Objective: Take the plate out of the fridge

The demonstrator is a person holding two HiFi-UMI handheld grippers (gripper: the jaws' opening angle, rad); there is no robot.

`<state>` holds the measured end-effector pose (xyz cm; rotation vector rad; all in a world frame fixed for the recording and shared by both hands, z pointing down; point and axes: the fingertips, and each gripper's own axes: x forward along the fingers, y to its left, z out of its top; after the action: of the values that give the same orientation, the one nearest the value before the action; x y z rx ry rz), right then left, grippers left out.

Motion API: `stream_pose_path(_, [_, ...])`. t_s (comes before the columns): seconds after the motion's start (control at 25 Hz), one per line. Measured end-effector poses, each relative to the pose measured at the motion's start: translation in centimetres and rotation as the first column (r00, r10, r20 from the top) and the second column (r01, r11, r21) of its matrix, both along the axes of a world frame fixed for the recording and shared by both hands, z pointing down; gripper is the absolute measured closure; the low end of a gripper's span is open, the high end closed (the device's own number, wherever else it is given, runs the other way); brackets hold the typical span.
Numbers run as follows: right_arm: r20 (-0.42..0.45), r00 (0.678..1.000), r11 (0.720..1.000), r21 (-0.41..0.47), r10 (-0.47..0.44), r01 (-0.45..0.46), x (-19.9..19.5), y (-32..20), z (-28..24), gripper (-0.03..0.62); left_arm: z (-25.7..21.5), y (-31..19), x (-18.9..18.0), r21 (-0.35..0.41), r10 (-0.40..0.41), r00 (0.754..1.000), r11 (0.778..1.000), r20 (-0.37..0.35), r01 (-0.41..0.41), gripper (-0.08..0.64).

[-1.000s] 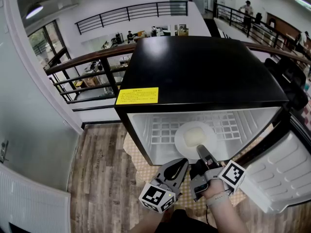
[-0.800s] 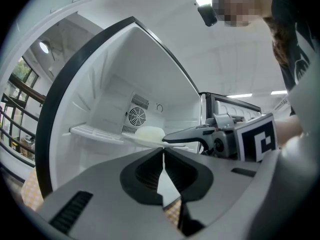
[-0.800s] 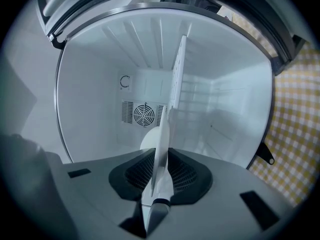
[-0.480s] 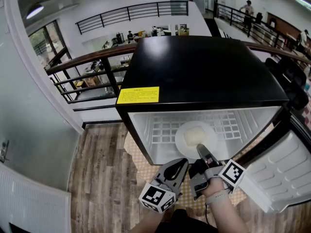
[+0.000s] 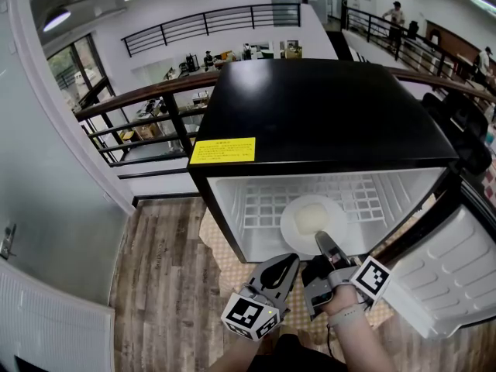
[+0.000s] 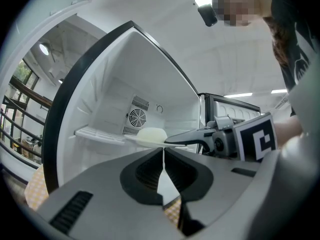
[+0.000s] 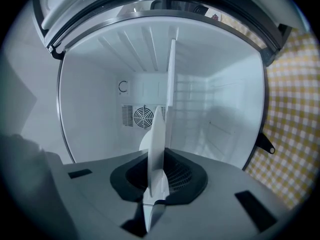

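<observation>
Your right gripper (image 5: pixel 326 246) is clenched on the near rim of the plate (image 5: pixel 291 225). The plate sits on the wire shelf (image 5: pixel 260 204) inside the open fridge (image 5: pixel 325 122), right of the shelf's middle, with 1 pale slab of food (image 5: pixel 313 217) on it. Your left gripper (image 5: pixel 287 264) hangs just outside the opening, jaws pressed together on nothing. Since you grip only 1 edge, the far side will likely want to droop, so draw the plate straight toward you, level, lifting just enough to clear the wires. Mind the open door (image 5: pixel 446 281) at the right, and go slowly so the food doesn't slide.
</observation>
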<state>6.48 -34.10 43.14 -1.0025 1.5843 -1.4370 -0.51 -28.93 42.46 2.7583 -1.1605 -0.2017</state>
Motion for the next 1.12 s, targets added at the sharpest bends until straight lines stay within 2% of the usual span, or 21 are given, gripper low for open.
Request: stream_pose_path(1.12, [0.012, 1.000, 0.999, 0.031, 0.020, -0.021, 0.6, 4.3, -0.2, 0.537, -0.4, 3.6, -0.6, 0.007, 0.012, 1.000, 1.000, 0.015, -0.012, 0.543])
